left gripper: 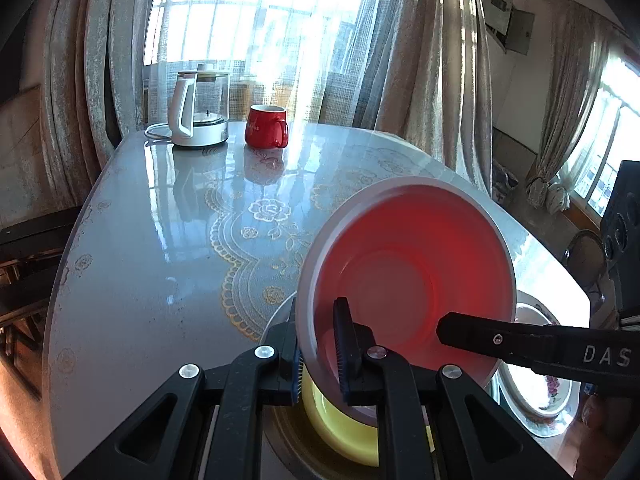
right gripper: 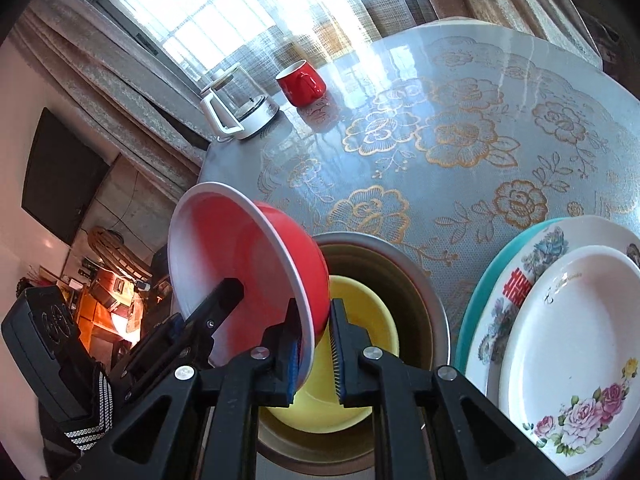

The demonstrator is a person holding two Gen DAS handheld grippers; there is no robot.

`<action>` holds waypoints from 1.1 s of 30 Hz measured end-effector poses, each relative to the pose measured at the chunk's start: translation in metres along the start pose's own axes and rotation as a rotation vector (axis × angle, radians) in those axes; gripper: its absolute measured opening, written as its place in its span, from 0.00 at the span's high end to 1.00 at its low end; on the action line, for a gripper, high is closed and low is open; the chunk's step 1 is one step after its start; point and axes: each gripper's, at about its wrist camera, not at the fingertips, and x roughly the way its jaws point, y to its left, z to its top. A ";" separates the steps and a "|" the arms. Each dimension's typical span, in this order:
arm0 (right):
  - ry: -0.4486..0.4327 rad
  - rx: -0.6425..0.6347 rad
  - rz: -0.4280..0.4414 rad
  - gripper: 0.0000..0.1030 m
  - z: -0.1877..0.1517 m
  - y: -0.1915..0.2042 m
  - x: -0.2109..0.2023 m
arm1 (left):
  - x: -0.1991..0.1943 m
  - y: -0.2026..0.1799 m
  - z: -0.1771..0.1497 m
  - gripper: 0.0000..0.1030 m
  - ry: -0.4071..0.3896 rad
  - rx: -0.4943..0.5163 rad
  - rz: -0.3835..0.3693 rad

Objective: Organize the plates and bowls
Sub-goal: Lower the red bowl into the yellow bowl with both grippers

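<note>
Black fingers of the left gripper (left gripper: 320, 354) fill the bottom of the left wrist view, clamped on the rim of the red bowl (left gripper: 408, 276), one pad outside the wall and one inside. That bowl is tipped steeply, its mouth facing the camera, and rises toward 1 o'clock from the jaws. Directly beneath it, at 6 o'clock, sits the yellow bowl (left gripper: 340, 428) inside a metal basin (left gripper: 288, 432). A finger of the right gripper (left gripper: 520, 344) reaches in from 3 o'clock across the red bowl's lower rim. Plates (left gripper: 536, 396) lie at 4 o'clock. Far off at 11 o'clock stand a kettle (left gripper: 200, 112) and a mug (left gripper: 267, 126) on the table (left gripper: 160, 220).

From the right wrist, the right gripper (right gripper: 314, 354) straddles the red bowl (right gripper: 240, 276) at its rim: the left pad presses the inner face, while the right pad (right gripper: 339, 356) seems to stand slightly off the red wall, so I judge this grip loose or opening, though the angle leaves it unsure. The left gripper (right gripper: 208, 312) holds the rim at 9 o'clock. Yellow bowl (right gripper: 352, 340) and basin (right gripper: 424, 300) lie just below, toward 5 o'clock; the plates (right gripper: 568, 360) are stacked at 3 o'clock.

What matters next: the red bowl's axis lies nearly level, while the yellow bowl opens upward right under it, so nesting needs it swung base-down. The left gripper has the firmer hold.
</note>
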 end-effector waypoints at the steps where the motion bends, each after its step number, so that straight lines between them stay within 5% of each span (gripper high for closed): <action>1: 0.007 0.002 0.001 0.87 -0.002 -0.001 0.001 | -0.001 0.000 -0.002 0.87 0.007 0.000 0.007; 33: 0.069 0.057 0.070 0.84 -0.042 -0.036 -0.009 | -0.001 -0.020 -0.033 0.86 0.126 -0.010 0.077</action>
